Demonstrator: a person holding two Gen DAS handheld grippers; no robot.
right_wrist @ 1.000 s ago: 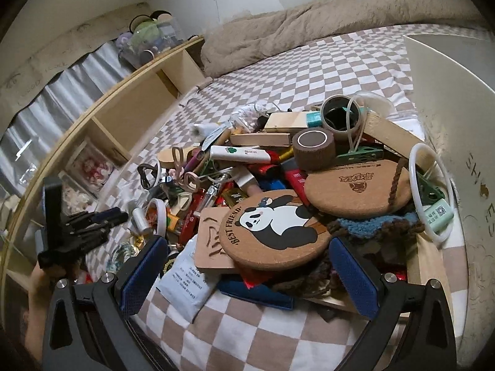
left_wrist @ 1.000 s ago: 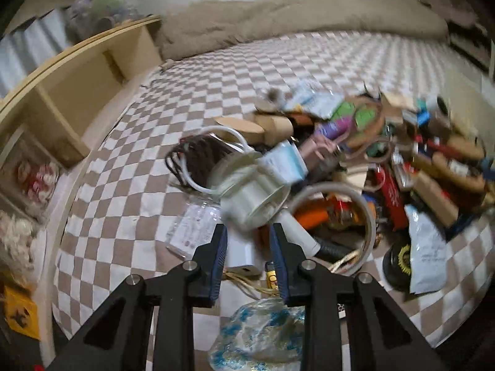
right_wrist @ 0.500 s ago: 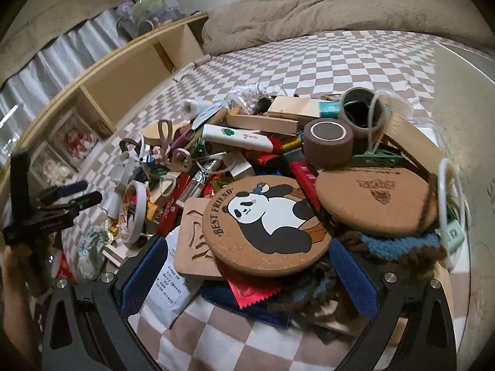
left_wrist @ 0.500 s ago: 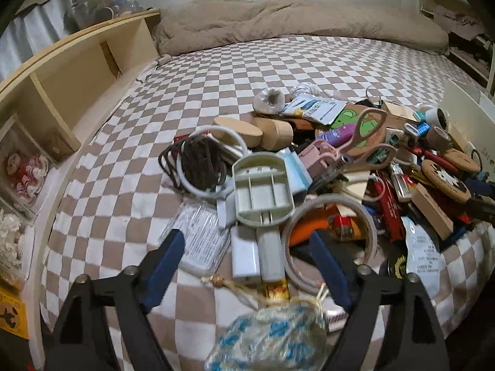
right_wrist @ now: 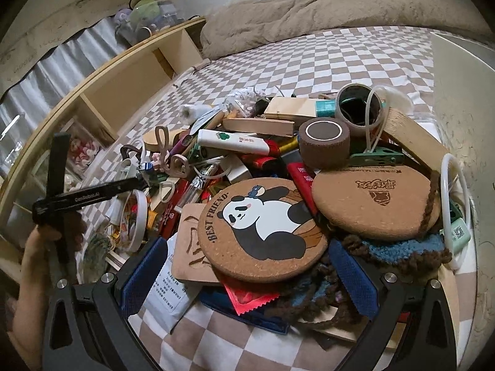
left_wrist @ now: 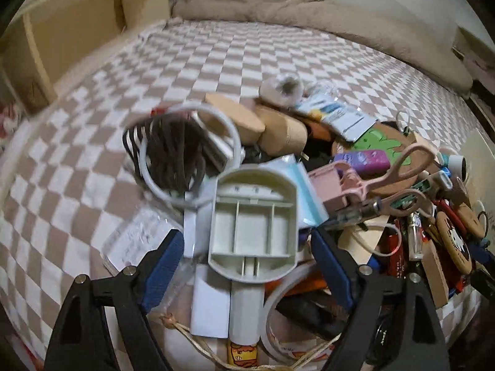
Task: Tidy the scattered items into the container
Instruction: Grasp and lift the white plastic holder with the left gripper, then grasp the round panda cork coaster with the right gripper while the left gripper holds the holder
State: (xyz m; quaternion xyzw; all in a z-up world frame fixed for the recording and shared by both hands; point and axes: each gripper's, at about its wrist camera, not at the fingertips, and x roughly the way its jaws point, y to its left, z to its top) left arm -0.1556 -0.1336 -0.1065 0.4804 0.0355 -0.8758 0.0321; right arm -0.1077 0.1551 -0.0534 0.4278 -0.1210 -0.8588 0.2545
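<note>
A grey-green plastic tray [left_wrist: 253,232] with small compartments lies on top of the pile of scattered items, right between the blue pads of the left claw [left_wrist: 244,256]. The pads stand wide on either side of it and do not press on it; the jaws have just been opening, so nothing is gripped. Just beyond the tray, on the left claw's left, a white ring [left_wrist: 188,157] lies over a coil of dark cord [left_wrist: 173,151]. To its right, pink scissors [left_wrist: 399,185] rest across a pink box [left_wrist: 334,185]. Under the tray, white blocks [left_wrist: 210,303] stick out toward the claw.

The right claw [right_wrist: 247,272] also stands wide open with nothing held. A round cork coaster with a panda print [right_wrist: 263,232] lies just ahead of it, between its pads. Beyond that to the right sits a plain cork coaster [right_wrist: 374,204], and behind both a brown tape roll [right_wrist: 324,145]. The white container [right_wrist: 464,108] stands at the far right of the right claw. Everything rests on the checkered bed cover [right_wrist: 324,58]. At the left of the right wrist view, a hand [right_wrist: 40,253] holds the left claw's handle.
</note>
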